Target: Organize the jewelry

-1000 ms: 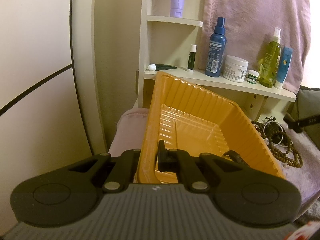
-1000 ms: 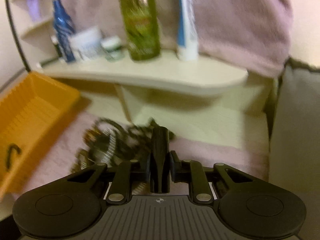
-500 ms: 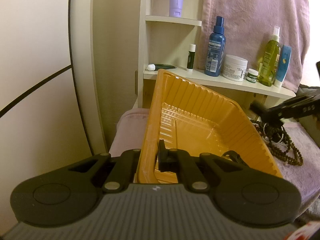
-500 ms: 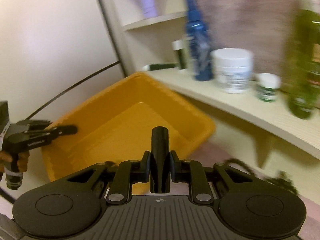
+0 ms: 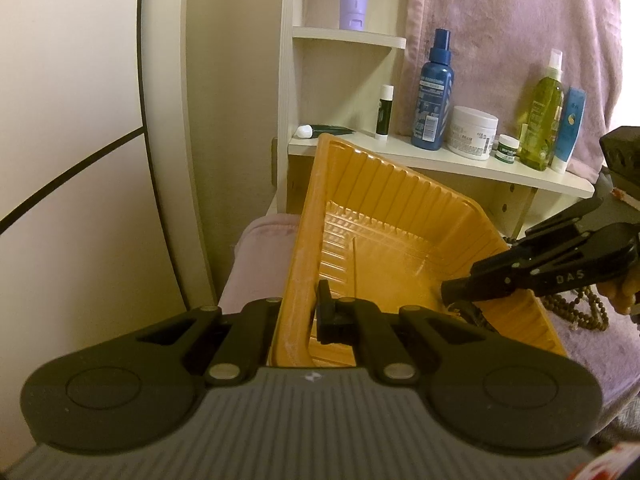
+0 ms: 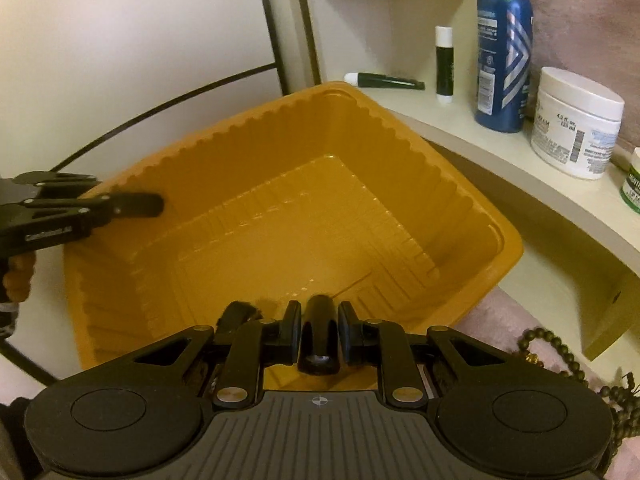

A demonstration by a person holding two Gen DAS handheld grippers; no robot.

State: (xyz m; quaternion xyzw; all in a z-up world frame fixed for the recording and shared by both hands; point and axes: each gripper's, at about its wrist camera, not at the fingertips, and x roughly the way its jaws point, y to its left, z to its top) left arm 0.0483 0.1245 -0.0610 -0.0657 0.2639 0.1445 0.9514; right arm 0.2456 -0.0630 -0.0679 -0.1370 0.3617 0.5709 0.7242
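An orange ribbed plastic tray [image 5: 400, 216] is held tilted by my left gripper [image 5: 304, 312], which is shut on its near rim. The tray also fills the right wrist view [image 6: 360, 152], where my left gripper [image 6: 156, 204] shows at the left rim. My right gripper [image 6: 320, 320] is shut and reaches over the tray's near wall; it shows from the right in the left wrist view [image 5: 452, 292]. A dark piece of jewelry [image 5: 476, 316] hangs below its tip inside the tray. A heap of brown bead necklaces [image 5: 584, 312] lies on the pink cloth to the right, also in the right wrist view [image 6: 560, 356].
A cream shelf [image 5: 460, 160] behind the tray holds a blue spray bottle [image 5: 434, 92], a white jar [image 5: 472, 132], a green bottle [image 5: 542, 116] and small tubes. A pink cloth [image 5: 520, 20] hangs behind them. A pale wall panel [image 5: 80, 160] stands at the left.
My right gripper has swung left from the necklace heap to over the tray and now reaches into it. My left gripper has kept holding the tilted tray.
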